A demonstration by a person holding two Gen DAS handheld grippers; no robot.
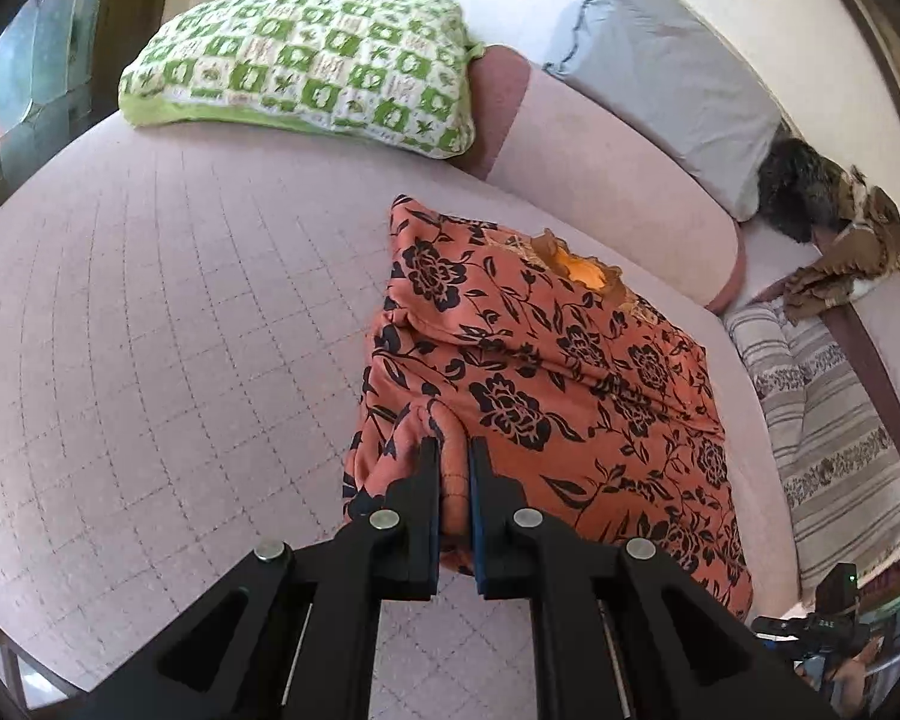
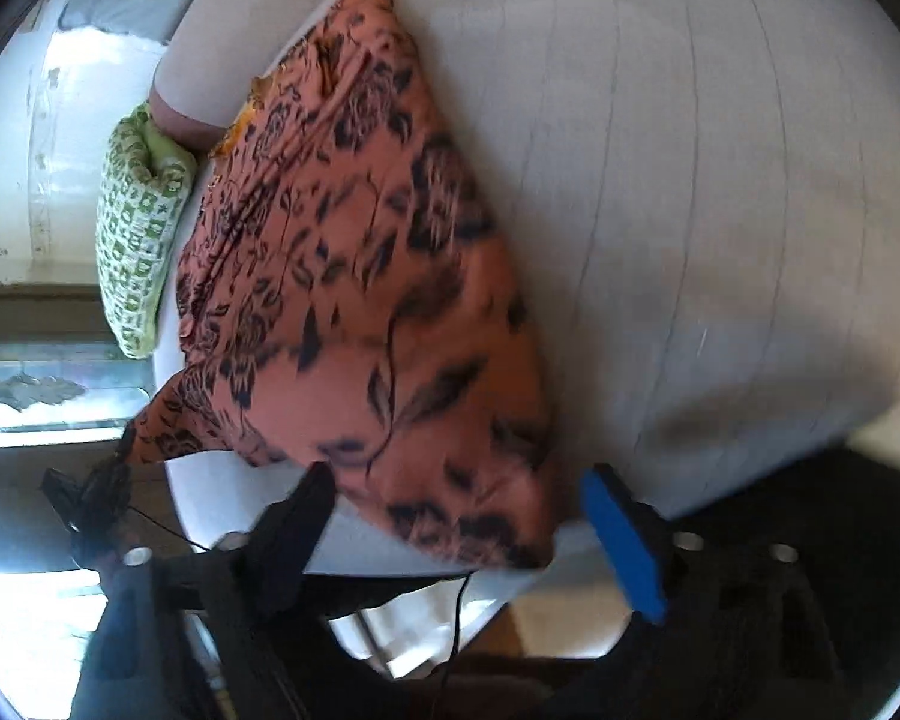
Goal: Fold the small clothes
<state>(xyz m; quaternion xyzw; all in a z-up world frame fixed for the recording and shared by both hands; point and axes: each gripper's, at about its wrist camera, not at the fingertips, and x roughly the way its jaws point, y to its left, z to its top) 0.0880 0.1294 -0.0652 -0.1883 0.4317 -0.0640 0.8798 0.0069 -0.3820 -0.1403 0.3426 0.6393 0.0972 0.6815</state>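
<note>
1. Two claws are working one garment: the left claw (image 1: 453, 450) is pinching a bunched edge of the orange floral cloth (image 1: 546, 372) between its pads, jaws nearly together, the fabric rising into the grip.
2. The right claw (image 2: 459, 480) is standing wide, jaws apart and pressing on nothing; the cloth's near corner is lying between and just beyond its fingers, though blur is softening that view.
3. The cloth is lying on the pink quilted bed (image 1: 180, 300), near the bolster (image 1: 600, 180), already doubled at least once by the look of its layered left edge; the neckline, with yellow lining showing, is facing up.
4. Folding appears partway along: one fold looks made, the held edge seems to be on its way over, and flattening and squaring are probably left.
5. Beyond, a green checked pillow (image 1: 306, 66) and a grey pillow (image 1: 660, 78) are resting at the head of the bed.
</note>
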